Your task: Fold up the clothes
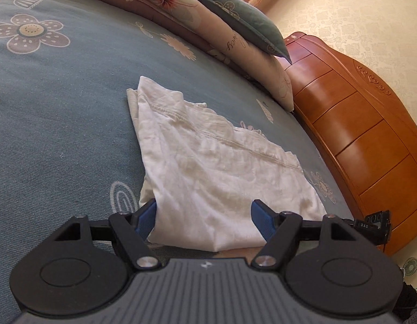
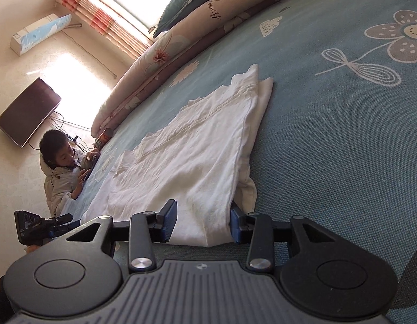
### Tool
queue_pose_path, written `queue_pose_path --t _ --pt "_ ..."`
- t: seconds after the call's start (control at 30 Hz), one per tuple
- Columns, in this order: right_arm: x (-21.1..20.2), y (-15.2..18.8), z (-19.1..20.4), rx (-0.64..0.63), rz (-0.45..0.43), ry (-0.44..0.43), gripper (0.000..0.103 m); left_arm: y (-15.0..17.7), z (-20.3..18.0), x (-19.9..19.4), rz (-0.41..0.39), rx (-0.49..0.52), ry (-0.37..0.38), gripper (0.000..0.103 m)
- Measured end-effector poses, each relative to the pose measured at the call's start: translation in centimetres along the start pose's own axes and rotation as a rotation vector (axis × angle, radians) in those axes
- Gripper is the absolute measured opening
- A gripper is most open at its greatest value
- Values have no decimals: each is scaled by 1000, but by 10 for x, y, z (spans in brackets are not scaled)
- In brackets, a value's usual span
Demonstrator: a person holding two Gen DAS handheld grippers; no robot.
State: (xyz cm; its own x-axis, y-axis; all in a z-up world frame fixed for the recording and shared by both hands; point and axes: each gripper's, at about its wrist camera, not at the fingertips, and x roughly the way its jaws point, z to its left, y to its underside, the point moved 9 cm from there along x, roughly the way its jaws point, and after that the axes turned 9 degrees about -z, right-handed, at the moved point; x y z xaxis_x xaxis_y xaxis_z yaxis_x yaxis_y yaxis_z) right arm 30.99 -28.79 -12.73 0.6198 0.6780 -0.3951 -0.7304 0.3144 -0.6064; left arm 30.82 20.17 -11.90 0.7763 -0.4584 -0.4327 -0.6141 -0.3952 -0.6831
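Left gripper (image 1: 204, 222) sits low at the near hem of the white garment (image 1: 208, 167), jaws spread wide, cloth between them unpinched; the garment lies folded on the blue floral sheet (image 1: 60, 108); right gripper (image 2: 203, 222) has narrower jaws straddling a fold, contact unclear; the quilt (image 2: 181, 35) reads "lovers".

One white garment (image 1: 208, 167) lies between the fingers (image 1: 147, 216). Beyond them: one bed (image 1: 60, 108), one rolled quilt (image 1: 181, 8), one green pillow (image 1: 235, 13). Left of the right fingers (image 2: 169, 216): one person (image 2: 62, 172), one television (image 2: 27, 112).
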Motion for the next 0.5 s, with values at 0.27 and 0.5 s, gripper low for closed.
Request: queue_pose_path --t 0.27,0.5 --pt "7 -10 1 21 -18 -13 40 -3 10 12 14 14 -17 74" --pt "2 6 -2 28 42 -54 39 20 -5 9 89 113 54 74"
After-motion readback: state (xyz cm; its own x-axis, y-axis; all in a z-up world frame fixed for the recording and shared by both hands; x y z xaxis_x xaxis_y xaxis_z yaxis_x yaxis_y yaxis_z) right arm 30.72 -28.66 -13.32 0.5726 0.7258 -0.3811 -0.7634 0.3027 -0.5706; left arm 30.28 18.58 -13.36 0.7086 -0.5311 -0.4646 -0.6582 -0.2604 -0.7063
